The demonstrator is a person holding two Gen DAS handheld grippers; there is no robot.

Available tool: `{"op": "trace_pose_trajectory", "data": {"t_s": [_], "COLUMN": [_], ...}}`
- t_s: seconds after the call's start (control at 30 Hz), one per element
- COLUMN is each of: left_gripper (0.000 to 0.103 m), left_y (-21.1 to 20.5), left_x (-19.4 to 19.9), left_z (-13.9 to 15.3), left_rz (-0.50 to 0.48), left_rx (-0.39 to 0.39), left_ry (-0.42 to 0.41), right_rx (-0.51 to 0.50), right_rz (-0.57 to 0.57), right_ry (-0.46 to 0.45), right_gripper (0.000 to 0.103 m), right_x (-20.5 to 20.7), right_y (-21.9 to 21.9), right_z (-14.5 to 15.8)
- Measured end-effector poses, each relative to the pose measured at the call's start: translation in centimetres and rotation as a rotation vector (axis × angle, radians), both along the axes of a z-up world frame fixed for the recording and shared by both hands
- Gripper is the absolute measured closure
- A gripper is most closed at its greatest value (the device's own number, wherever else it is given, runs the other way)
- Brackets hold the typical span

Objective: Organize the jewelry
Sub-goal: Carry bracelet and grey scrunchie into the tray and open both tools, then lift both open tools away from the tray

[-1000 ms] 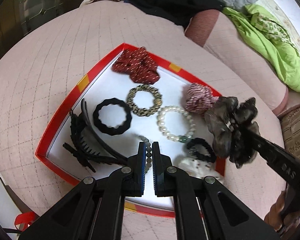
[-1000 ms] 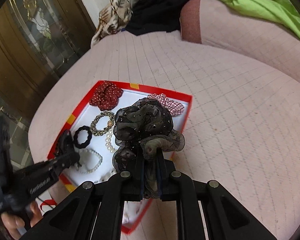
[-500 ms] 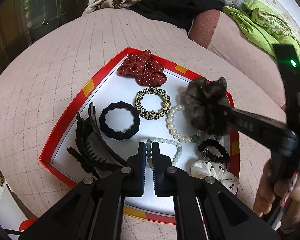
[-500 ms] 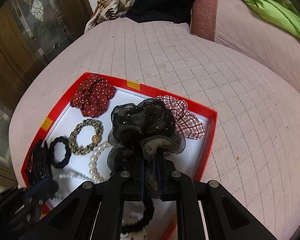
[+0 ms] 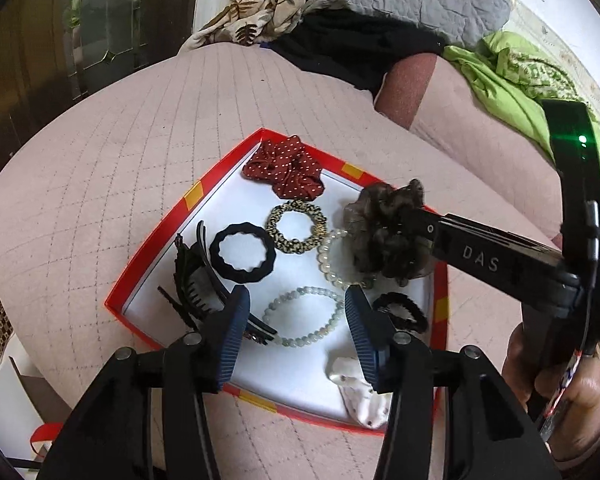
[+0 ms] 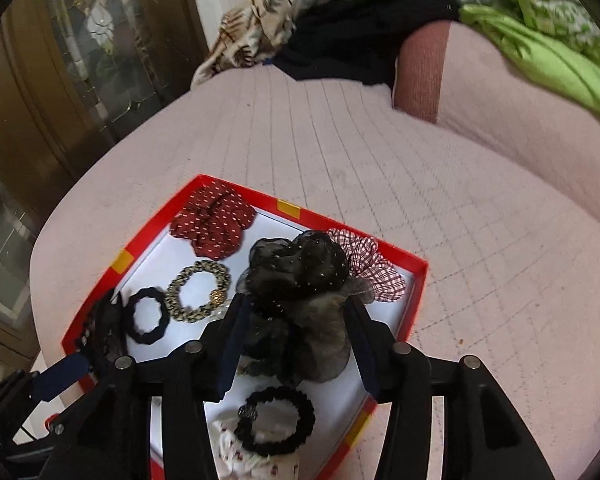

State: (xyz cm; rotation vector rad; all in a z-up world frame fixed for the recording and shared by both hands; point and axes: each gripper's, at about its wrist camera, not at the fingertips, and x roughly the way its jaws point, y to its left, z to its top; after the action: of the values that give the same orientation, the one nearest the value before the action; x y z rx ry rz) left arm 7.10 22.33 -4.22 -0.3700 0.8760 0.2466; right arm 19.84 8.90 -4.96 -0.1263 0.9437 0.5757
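Observation:
A red box (image 5: 152,268) with a white floor lies on the pink quilted bed and holds several hair ties and bracelets. My left gripper (image 5: 296,300) hovers over its near side, jaws opening, nothing pinched; a pale green bead bracelet (image 5: 300,316) lies on the floor below the gap. My right gripper (image 6: 296,308) reaches in from the right, jaws opening around a dark sheer scrunchie (image 6: 300,272) that rests in the box, partly covering a pearl bracelet (image 5: 328,260). The pads stand off the scrunchie (image 5: 388,236).
Also in the box: a red dotted scrunchie (image 5: 284,168), gold-patterned scrunchie (image 5: 296,226), black hair tie (image 5: 244,254), black claw clip (image 5: 192,280), checked scrunchie (image 6: 368,264), small black tie (image 6: 276,420), white scrunchie (image 5: 360,396). Clothes (image 5: 380,40) and green fabric (image 5: 512,80) are piled behind.
Both grippers went from shut to jaws apart. The right one carried the dark scrunchie from outside the box to over the pearl bracelet and released it. The left one lifted slightly.

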Motion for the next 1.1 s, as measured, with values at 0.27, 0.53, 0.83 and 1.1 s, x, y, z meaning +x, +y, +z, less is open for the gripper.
{"op": "trace_pose_trajectory", "data": {"t_s": [0.27,0.53,0.83,1.1], "left_gripper": [0.029,0.011,0.002,0.001], "left_y": [-1.4,-4.8,-8.7,-11.1], "left_x": [-3.0,-6.6,-10.9,-12.4], "left_z": [2.9,7.1,11.1,10.9], "left_rz": [0.033,0.138,0.105,0.023], "left_rx": [0.089,0.385,0.546,0.503], "left_ry": [-0.081,-0.226,-0.308,-0.301], "right_rx": [0.046,0.073,0.099,0.062], "right_rz": [-0.019,-0.097,-0.167,-0.223], "right_ry": [-0.023,-0.031,-0.033,-0.06], "right_gripper": [0.043,0.04,0.036,0.033], "right_x": [-4.6,-9.8,-13.9,-16.9], "right_y": [-3.9,-9.2,-12.7,-14.8], "right_z": [2.3,2.9,3.6,3.8]}}
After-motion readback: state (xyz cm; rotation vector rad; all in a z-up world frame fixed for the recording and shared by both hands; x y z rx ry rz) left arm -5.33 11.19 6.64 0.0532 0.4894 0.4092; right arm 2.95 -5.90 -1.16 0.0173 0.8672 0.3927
